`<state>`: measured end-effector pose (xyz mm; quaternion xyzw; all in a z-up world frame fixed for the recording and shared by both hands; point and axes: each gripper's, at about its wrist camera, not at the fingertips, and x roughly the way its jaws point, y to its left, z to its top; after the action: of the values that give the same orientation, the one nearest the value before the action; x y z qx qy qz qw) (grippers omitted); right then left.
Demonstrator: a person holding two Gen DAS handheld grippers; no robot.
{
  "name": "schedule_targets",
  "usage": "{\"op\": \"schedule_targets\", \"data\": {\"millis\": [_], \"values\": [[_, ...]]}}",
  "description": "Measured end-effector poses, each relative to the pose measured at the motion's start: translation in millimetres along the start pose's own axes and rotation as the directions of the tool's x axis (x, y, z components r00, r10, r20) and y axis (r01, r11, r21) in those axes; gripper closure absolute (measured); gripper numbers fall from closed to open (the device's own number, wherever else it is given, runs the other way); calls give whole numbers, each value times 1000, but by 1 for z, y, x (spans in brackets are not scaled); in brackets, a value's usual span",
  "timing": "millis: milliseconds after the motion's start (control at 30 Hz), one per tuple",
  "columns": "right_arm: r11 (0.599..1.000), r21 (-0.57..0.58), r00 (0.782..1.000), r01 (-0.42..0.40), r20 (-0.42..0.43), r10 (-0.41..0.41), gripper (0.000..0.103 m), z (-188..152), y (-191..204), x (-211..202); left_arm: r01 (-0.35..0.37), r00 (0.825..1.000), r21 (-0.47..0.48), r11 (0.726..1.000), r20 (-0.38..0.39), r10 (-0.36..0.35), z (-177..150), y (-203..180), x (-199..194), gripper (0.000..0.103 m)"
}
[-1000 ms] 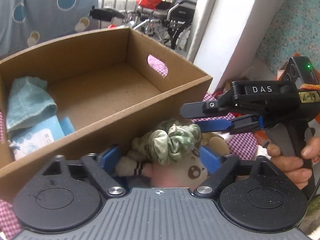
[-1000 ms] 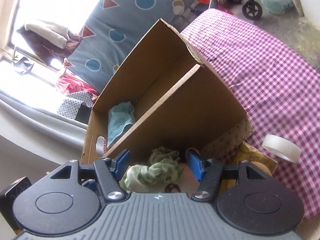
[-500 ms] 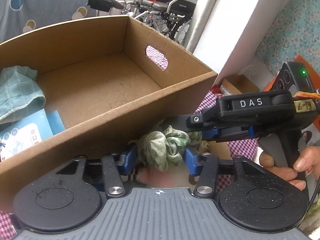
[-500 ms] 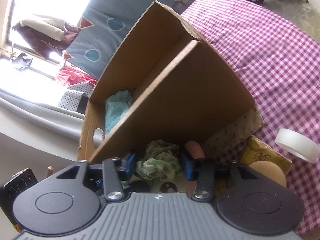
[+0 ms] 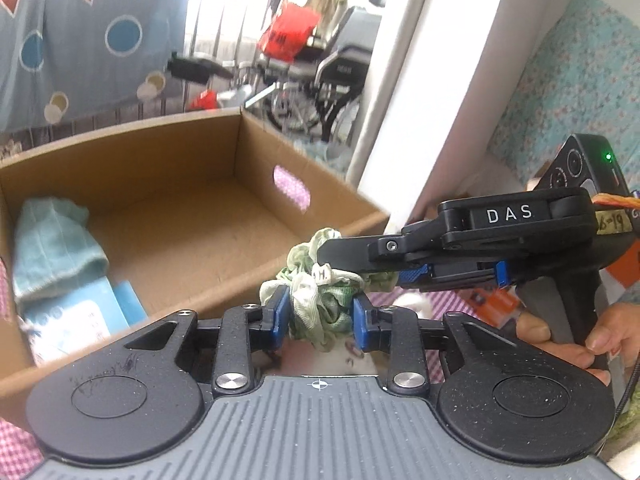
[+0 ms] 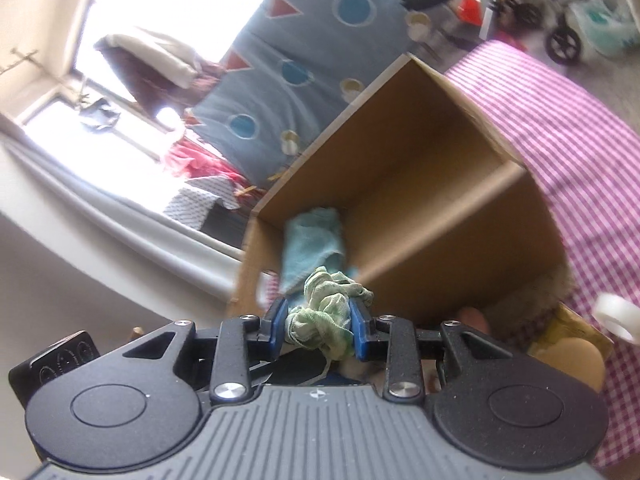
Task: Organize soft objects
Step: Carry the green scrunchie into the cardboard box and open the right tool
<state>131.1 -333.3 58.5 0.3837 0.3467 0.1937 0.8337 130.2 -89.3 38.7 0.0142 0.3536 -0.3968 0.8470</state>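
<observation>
Below the left gripper (image 5: pixel 319 316), a pale toy (image 5: pixel 352 358) is mostly hidden by its body; the scrunchie's (image 5: pixel 320 300) lower part too

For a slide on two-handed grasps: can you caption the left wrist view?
Both grippers, left gripper and right gripper, clamp one green scrunchie beside an open cardboard box.

**Checked desk and what sits on it**

The desk (image 6: pixel 580 128) wears a pink-and-white checked cloth; a brown cardboard box (image 6: pixel 440 184) stands on it, open at the top; beside the box's near corner lie a white roll of tape (image 6: pixel 616 316), a yellowish packet (image 6: pixel 576 330) and a round tan thing (image 6: pixel 568 360), close together.
</observation>
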Motion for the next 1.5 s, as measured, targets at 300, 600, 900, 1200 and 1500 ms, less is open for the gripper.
{"op": "schedule_targets", "data": {"millis": [300, 600, 900, 1200, 1500], "values": [[977, -166, 990, -133, -62, 124, 68, 39, 71, 34, -52, 988, 5, 999, 148, 51, 27, 13, -54, 72], [970, -165, 936, -180, -333, 117, 68, 59, 96, 138, -141, 979, -121, 983, 133, 156, 34, 71, -62, 72], [990, -117, 788, -76, -616, -12, 68, 50, 65, 229, -130, 992, -263, 956, -36, 124, 17, 140, -34, 70], [962, -268, 581, 41, -777, -241, 68, 29, 57, 277, -143, 988, -328, 934, 6, 154, 7, 173, -62, 53], [949, -313, 425, 40, -854, -300, 67, 9, 63, 326, -193, 953, -405, 894, 138, 268, 2, 195, -107, 48]]}}
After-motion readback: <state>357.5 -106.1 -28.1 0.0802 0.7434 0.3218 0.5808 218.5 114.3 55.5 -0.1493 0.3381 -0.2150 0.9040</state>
